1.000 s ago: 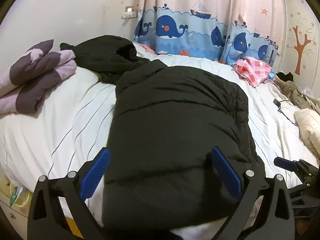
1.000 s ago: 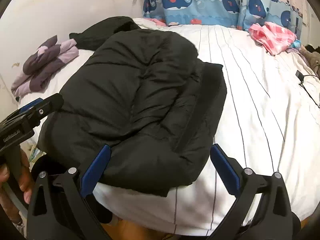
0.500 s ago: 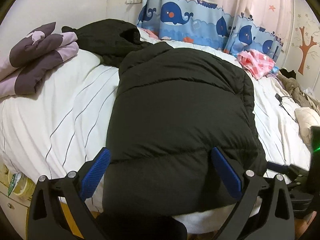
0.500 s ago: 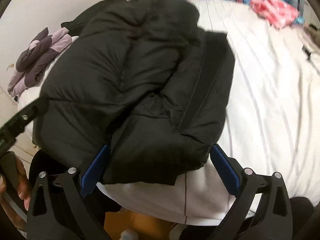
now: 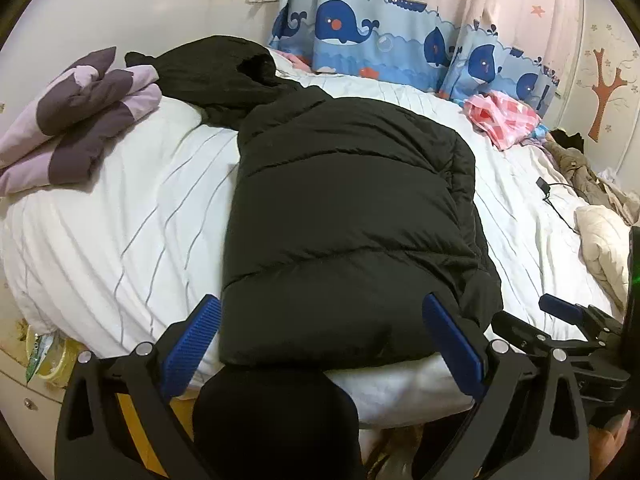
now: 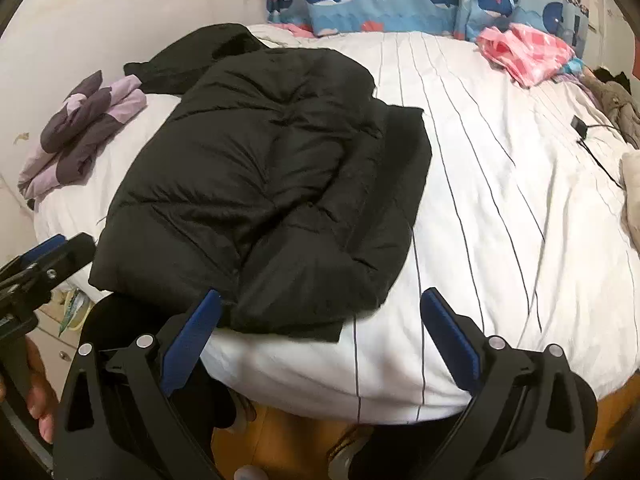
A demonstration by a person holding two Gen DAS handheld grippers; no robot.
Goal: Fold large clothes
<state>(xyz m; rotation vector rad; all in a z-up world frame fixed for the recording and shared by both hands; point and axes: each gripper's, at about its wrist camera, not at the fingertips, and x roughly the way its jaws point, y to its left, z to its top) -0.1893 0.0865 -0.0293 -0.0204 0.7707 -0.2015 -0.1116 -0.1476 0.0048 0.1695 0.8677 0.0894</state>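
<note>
Hovering at the near bed edge, left gripper has jaws spread wide, blue pads either side of the black puffer jacket hem, gripping nothing; contact with the fabric can't be told. Right gripper is also wide open and empty, its left pad just at the jacket's lower corner, right pad over bare white striped bedding. Jacket lies folded into a long block, centre of the left wrist frame, centre-left of the right wrist frame, one side panel folded over with a flap showing on its right. Second dark garment bunched behind it, upper left. Purple folded blanket far left. Pink checked cloth upper right, near whale curtain. Black cable on bedding at right. A hand shows at lower left of the right wrist view.
</note>
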